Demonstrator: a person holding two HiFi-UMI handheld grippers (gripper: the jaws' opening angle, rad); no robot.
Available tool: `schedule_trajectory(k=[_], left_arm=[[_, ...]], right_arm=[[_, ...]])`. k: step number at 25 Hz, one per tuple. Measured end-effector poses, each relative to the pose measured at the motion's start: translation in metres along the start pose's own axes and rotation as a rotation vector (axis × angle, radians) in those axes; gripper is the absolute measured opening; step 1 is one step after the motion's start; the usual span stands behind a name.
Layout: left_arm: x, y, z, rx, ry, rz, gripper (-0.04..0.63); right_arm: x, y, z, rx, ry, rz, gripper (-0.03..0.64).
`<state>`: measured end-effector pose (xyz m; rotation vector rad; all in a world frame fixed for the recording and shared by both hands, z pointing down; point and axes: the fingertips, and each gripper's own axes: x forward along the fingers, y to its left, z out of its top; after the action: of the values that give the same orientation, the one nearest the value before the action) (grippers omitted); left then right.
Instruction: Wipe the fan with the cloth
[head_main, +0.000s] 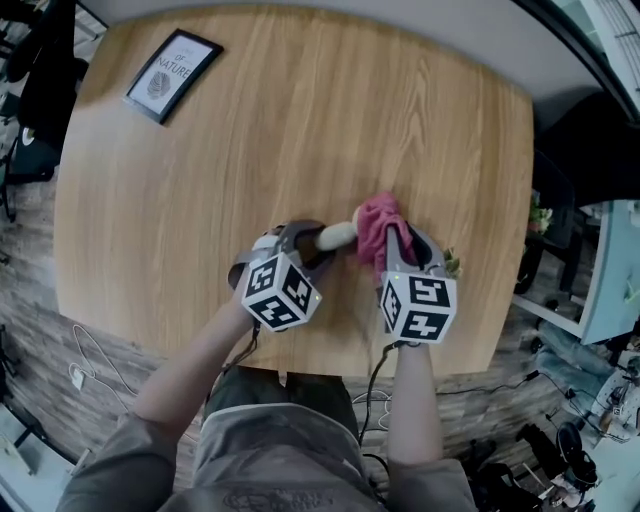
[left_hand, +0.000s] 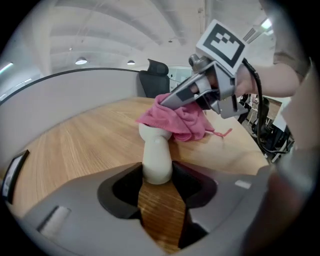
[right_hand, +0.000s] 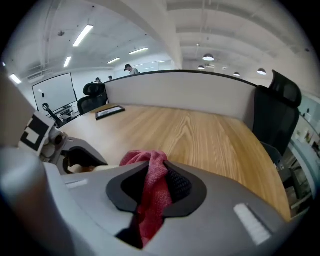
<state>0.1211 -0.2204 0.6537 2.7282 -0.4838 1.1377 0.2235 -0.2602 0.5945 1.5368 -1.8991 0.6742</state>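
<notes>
Fan (left_hand: 156, 160) handle pinched in your left gripper (left_hand: 158, 176) | right gripper (right_hand: 156, 187) clamps cloth (head_main: 378, 222) | keep fan steady, rub cloth over its head

Soft, even light from ceiling strips (right_hand: 82, 35) and round lamps (right_hand: 208, 57) leaves only faint shadows on the wooden table (head_main: 300, 120), while both gripper views bend and darken at their round edges, nearest parts blurred.

A framed print (head_main: 172, 75) lies near the far left corner of the wooden table (head_main: 300, 120).
</notes>
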Motion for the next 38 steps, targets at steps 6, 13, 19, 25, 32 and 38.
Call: schedule_trajectory(k=[6,13,19,25,32,38], left_arm=[[0.002,0.002,0.002,0.003,-0.007,0.011,0.19],[-0.004,0.003,-0.003,-0.069,0.0,0.046,0.226],[-0.055,0.01,0.003,-0.143,-0.019,0.095,0.241],[-0.143,0.033,0.056,-0.084,-0.139,0.251,0.233],[-0.253,0.044,0.125,0.015,-0.299,0.412,0.23],[-0.324,0.04,0.164,0.079,-0.419,0.496,0.225]], right_arm=[[0.015,0.025,0.028,-0.017,-0.067,0.052,0.067],[-0.044,0.026,0.067,0.095,-0.241,0.095,0.067],[-0.107,0.017,0.117,0.095,-0.373,0.105,0.067],[-0.164,0.029,0.17,0.052,-0.52,0.105,0.067],[-0.25,0.062,0.219,-0.041,-0.698,0.131,0.067],[-0.311,0.083,0.241,-0.161,-0.792,0.09,0.069]])
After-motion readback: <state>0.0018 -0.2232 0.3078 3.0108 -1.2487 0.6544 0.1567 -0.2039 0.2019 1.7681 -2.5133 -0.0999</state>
